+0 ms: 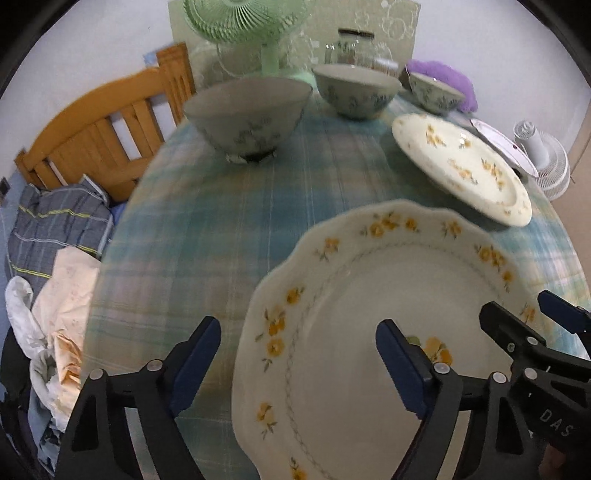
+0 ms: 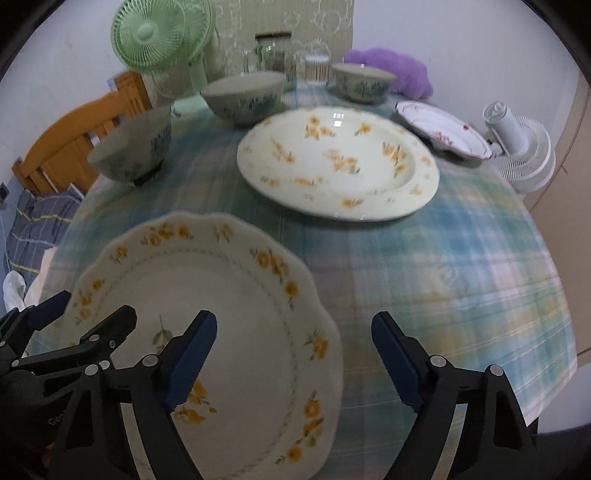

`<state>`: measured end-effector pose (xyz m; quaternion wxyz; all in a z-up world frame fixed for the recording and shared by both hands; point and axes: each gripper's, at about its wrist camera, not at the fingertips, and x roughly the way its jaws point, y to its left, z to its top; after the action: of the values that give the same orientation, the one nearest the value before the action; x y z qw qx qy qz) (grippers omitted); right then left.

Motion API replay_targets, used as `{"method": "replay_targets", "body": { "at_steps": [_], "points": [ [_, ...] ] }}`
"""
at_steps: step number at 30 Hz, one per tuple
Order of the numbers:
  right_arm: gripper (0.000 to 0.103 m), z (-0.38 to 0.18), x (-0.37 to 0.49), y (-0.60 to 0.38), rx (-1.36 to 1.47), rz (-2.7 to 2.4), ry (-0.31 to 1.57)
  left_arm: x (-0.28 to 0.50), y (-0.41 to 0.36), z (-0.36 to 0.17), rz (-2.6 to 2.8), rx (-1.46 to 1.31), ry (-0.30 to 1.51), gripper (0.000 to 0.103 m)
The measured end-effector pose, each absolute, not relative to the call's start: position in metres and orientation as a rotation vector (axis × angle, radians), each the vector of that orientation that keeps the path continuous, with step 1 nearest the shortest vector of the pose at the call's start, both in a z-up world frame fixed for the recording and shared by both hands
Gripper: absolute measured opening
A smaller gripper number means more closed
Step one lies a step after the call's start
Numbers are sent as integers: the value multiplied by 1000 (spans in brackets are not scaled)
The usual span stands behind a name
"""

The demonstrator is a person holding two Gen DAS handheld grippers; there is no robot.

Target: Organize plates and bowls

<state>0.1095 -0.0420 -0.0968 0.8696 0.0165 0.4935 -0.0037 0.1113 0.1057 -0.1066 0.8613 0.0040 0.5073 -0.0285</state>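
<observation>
A scalloped plate with yellow flowers [image 1: 388,295] [image 2: 229,295] lies nearest on the checked tablecloth. My left gripper [image 1: 298,326] stands open astride its left rim, one finger over the cloth and one over the plate. My right gripper [image 2: 294,319] is open astride the right rim in the same way. Neither pair of pads presses on the plate. Farther back lie a larger yellow-flowered plate [image 2: 336,162] and a pink-flowered plate [image 2: 443,125]. Three blue-patterned bowls [image 2: 133,147] [image 2: 243,96] [image 2: 364,81] stand along the far left and back.
A green fan [image 2: 159,33], glass jars [image 2: 273,55] and a purple cushion [image 2: 391,70] crowd the table's back edge. A white fan [image 2: 524,147] stands beyond the right edge. A wooden headboard [image 1: 103,129] and bedding [image 1: 55,221] lie left of the table.
</observation>
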Motion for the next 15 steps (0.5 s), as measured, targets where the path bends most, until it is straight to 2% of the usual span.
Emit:
{"method": "replay_targets", "body": {
  "at_steps": [6, 10, 12, 15],
  "points": [
    [80, -110, 112, -40, 42, -28, 1080, 109, 107, -112, -107, -17, 1061, 82],
    [75, -113, 113, -40, 53, -38, 1087, 111, 104, -111, -147, -11, 1054, 75],
    [67, -113, 112, -36, 53, -24, 1082, 111, 102, -111, -153, -4, 1051, 75],
    [67, -112, 114, -34, 45, -31, 1091, 114, 102, -110, -159, -2, 1063, 74]
  ]
}}
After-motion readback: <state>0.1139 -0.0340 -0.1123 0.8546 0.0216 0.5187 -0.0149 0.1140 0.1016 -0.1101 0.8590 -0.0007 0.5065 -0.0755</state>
